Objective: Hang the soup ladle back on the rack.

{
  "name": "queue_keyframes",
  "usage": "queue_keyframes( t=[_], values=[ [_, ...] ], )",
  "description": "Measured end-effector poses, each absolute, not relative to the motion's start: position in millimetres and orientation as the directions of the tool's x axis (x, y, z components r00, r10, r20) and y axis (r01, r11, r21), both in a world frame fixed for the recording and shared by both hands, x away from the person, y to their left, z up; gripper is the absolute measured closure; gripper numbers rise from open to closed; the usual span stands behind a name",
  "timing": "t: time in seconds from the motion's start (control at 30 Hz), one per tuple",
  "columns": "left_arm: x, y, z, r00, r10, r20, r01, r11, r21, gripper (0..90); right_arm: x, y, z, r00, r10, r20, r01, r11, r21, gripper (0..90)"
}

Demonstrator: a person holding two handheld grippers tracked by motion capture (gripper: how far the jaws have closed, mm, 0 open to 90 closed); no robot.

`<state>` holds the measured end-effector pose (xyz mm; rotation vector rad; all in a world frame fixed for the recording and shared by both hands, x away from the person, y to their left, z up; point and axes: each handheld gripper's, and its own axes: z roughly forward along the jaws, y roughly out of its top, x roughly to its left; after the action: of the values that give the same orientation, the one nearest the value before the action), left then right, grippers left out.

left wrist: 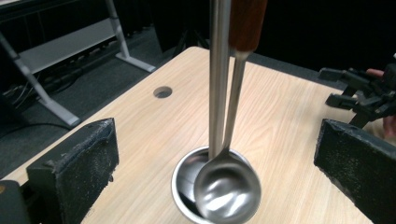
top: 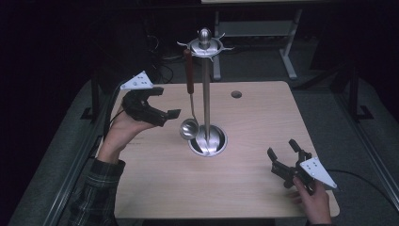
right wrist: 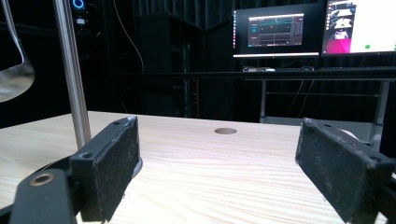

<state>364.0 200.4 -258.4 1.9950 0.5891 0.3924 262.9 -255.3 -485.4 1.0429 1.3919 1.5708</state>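
Desk (top: 164, 188): light wood, with a round cable hole (top: 236, 94) near its far edge. A steel utensil stand (top: 206, 94) is rising from a round steel base (top: 208, 141) at desk centre; a hook ring sits at the top of its pole. A ladle (top: 189, 128) with a brown wooden handle is hanging from one hook on the stand's left side, its bowl hanging just above the base, close beside the pole.

Surroundings: dark room, a metal frame (top: 249, 28) on the floor beyond the desk, two lit monitors (right wrist: 317, 30) in the right gripper view.

Left gripper (top: 160, 103): held in the air left of the stand, jaws standing apart and pointing toward the ladle. In the left gripper view the ladle bowl (left wrist: 227, 187) and pole (left wrist: 218, 79) are sitting between the two jaws but farther out, not touching either pad. Nothing is lying between the jaws and the ladle.

Right gripper (top: 282, 157): low over the desk's near right part, well apart from the stand, jaws spread wide and holding nothing. In the right gripper view the pole (right wrist: 72, 74) is standing beyond its left jaw, and an edge of the ladle bowl (right wrist: 14, 77) is showing at the frame's left side.
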Motion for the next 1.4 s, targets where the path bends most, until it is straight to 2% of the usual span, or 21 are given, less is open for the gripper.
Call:
queue_keyframes(
  t=[0.6,1.0,1.1,1.4],
  values=[
    [339,229,-303,0.786,0.618,0.003,0.303,-0.391,0.869,0.0,263,-255,-485,-0.360,0.929,0.082,-0.031,-0.100,0.995,12.8],
    [326,248,-336,0.750,0.661,0.021,0.319,-0.390,0.864,0.2,263,-255,-485,-0.360,0.929,0.081,-0.031,-0.098,0.995,12.8],
    [322,252,-344,0.734,0.678,0.038,0.319,-0.394,0.862,5.6,263,-255,-485,-0.360,0.930,0.080,-0.032,-0.098,0.995,12.8],
    [310,263,-376,0.701,0.712,0.037,0.369,-0.406,0.836,5.6,263,-255,-485,-0.360,0.929,0.081,-0.032,-0.099,0.995,12.8]
  ],
)
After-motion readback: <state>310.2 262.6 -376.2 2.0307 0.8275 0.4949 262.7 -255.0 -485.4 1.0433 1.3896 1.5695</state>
